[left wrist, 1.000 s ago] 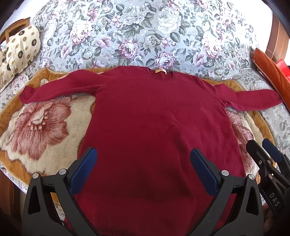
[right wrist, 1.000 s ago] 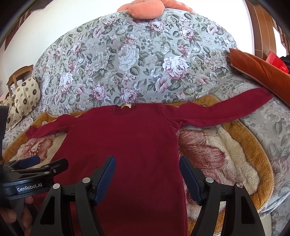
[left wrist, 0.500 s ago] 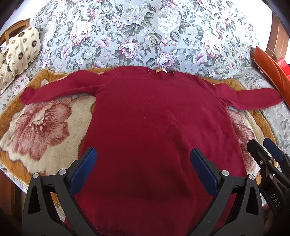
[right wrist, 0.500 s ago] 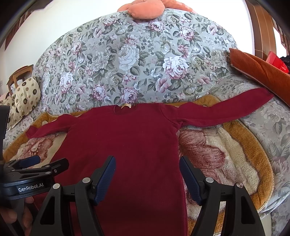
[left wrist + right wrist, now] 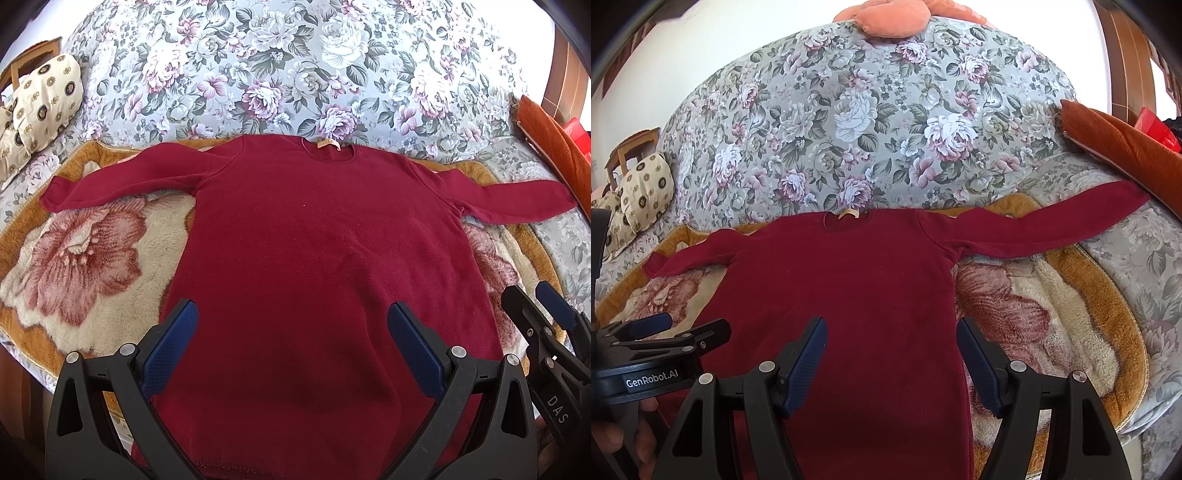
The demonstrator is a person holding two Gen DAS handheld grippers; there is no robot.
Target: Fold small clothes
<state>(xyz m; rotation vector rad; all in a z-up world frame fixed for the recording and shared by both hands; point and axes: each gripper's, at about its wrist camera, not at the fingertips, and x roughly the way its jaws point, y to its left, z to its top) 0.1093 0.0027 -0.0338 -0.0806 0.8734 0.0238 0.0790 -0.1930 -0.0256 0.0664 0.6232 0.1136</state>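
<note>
Two grippers, both yours, hang over the hem end of the red sweater point(image 5: 325, 266). The left gripper point(image 5: 291, 343) has its jaws spread wide, nothing between them; the right gripper point(image 5: 890, 354) is likewise spread and empty, over the sweater's right edge. The sweater lies flat, front up, on the plush flower blanket point(image 5: 85, 258), sleeves stretched out to either side, collar tag point(image 5: 328, 144) at the far end. Beyond the collar rises the floral sofa back point(image 5: 871, 122). An orange cushion point(image 5: 1123, 147) sits past the right sleeve.
</note>
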